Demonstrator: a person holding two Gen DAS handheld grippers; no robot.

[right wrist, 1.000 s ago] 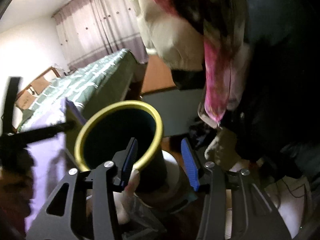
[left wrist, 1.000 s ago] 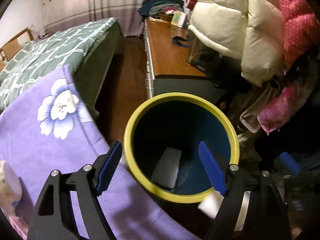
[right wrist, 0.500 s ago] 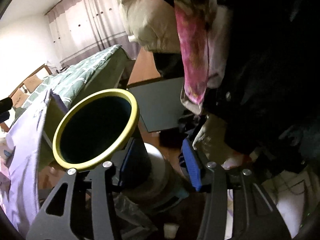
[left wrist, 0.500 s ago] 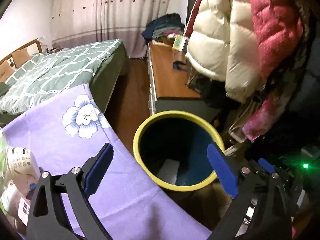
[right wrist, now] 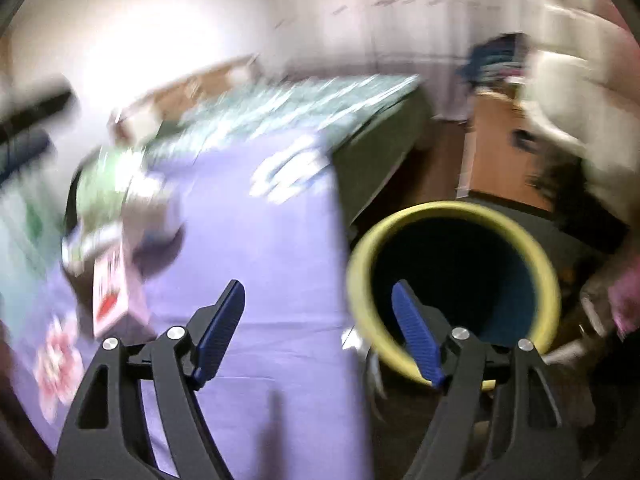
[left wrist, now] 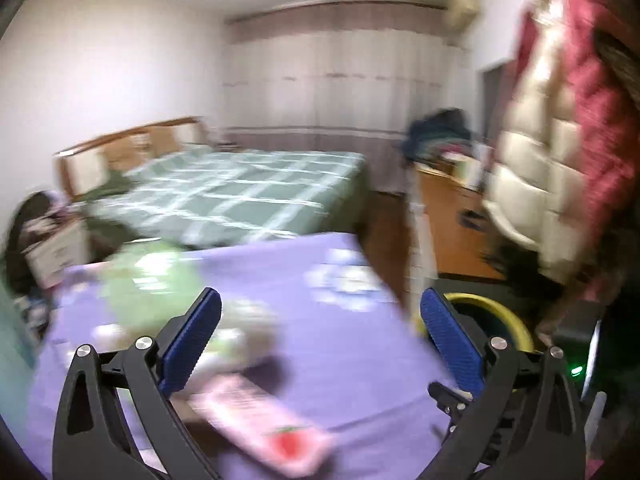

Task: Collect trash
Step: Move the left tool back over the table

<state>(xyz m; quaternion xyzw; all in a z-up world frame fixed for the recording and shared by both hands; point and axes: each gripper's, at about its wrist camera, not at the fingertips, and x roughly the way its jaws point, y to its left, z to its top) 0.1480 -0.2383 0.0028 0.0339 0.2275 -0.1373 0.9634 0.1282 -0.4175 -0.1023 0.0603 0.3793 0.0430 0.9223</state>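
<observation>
The bin, dark blue with a yellow rim (right wrist: 452, 208), stands on the floor right of the table with the purple flowered cloth (right wrist: 248, 248). It is partly hidden behind a finger in the left wrist view, where only the yellow rim (left wrist: 492, 304) shows. On the cloth lie a pink packet (left wrist: 260, 432), a green bag (left wrist: 148, 284) and a white carton (right wrist: 110, 284), all blurred. My left gripper (left wrist: 319, 300) hangs over the cloth, jaws opening with nothing between them. My right gripper (right wrist: 318, 292) straddles the table edge beside the bin, jaws also opening and empty.
A bed with a green checked cover (left wrist: 240, 192) stands behind the table. A wooden dresser (left wrist: 452, 216) runs along the right, with padded coats (left wrist: 560, 120) hanging over it and over the bin. A cardboard box (left wrist: 56, 252) sits at the far left.
Both views have swung left from the bin toward the purple table. The right jaws have spread much wider, and the left jaws a little wider. The left view has also lifted.
</observation>
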